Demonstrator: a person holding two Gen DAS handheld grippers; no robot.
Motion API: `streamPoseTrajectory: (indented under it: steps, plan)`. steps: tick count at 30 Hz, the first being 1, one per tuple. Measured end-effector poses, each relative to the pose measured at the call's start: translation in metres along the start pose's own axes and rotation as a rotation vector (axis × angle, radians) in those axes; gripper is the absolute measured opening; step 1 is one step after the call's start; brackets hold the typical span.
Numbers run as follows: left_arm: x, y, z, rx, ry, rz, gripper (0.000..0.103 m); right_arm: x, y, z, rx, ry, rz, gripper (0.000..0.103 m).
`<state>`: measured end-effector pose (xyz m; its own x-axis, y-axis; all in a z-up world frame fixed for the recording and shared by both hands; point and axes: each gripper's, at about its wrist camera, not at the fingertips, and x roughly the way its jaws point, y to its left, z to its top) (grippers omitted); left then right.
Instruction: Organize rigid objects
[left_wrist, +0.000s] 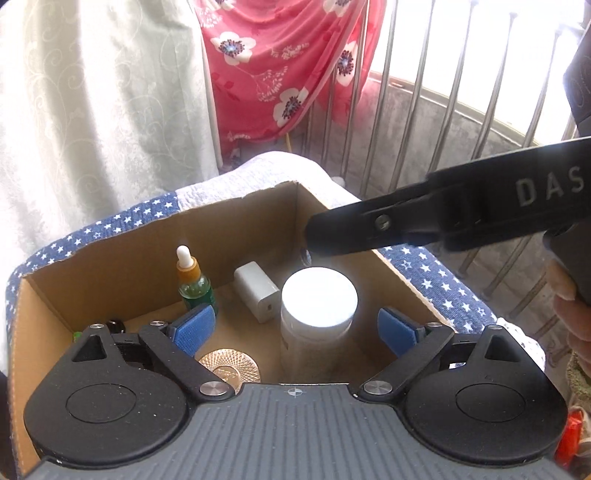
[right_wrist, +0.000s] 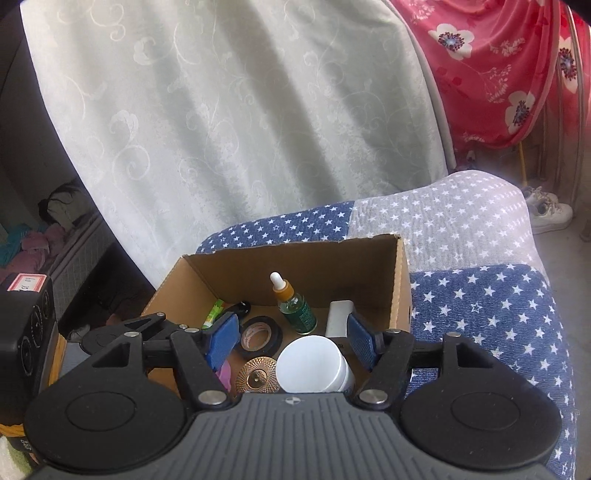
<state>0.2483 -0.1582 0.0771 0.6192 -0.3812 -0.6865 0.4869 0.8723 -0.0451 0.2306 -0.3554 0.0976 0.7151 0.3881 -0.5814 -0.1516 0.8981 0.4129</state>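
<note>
An open cardboard box (left_wrist: 122, 243) (right_wrist: 295, 254) sits on a star-patterned cloth. Inside stand a white-lidded jar (left_wrist: 319, 297) (right_wrist: 310, 363), a green dropper bottle (left_wrist: 194, 284) (right_wrist: 295, 308) and a white charger block (left_wrist: 256, 291) (right_wrist: 338, 317). A gold patterned disc (left_wrist: 229, 365) (right_wrist: 257, 376) lies on the box floor, with a black tape roll (right_wrist: 258, 336) and a green tube (right_wrist: 213, 314) beside it. My left gripper (left_wrist: 295, 332) is open, its pads either side of the jar. My right gripper (right_wrist: 291, 343) is open above the jar; its arm (left_wrist: 443, 221) crosses the left wrist view.
A white curtain (right_wrist: 221, 110) and red flowered fabric (left_wrist: 280, 66) hang behind. Metal railing bars (left_wrist: 443, 110) stand at the right. A black box (right_wrist: 22, 332) sits at the left, white shoes (right_wrist: 546, 210) on the floor at the right.
</note>
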Motion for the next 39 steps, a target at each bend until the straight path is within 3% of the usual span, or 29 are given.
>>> streamPoseTrajectory:
  steps: [3,7,9,13,16,20,22,29,39]
  plan:
    - [-0.032,0.001,-0.011,-0.01,-0.054,0.016,0.103,-0.039,0.011,-0.01,-0.001,-0.083,0.013,0.076]
    - [-0.076,0.009,-0.03,-0.057,-0.099,0.034,0.103,-0.096,0.031,-0.036,-0.036,-0.202,-0.011,0.091]
    - [-0.09,0.014,-0.041,-0.087,-0.106,0.079,0.103,-0.116,0.039,-0.05,-0.042,-0.245,-0.033,0.101]
    - [-0.111,0.024,-0.069,-0.171,-0.134,0.226,0.103,-0.134,0.053,-0.084,-0.02,-0.278,-0.099,0.103]
    - [-0.118,0.032,-0.084,-0.205,-0.129,0.333,0.103,-0.125,0.066,-0.107,-0.021,-0.271,-0.184,0.103]
    - [-0.117,0.041,-0.099,-0.215,-0.117,0.324,0.103,-0.087,0.086,-0.127,-0.081,-0.253,-0.339,0.103]
    - [-0.114,0.043,-0.105,-0.219,-0.114,0.323,0.103,-0.067,0.093,-0.131,-0.084,-0.237,-0.373,0.103]
    - [-0.103,0.063,-0.106,-0.313,-0.081,0.316,0.103,-0.021,0.1,-0.129,-0.075,-0.151,-0.413,0.103]
    - [-0.096,0.069,-0.096,-0.336,-0.051,0.322,0.103,0.008,0.107,-0.112,-0.133,-0.103,-0.353,0.103]
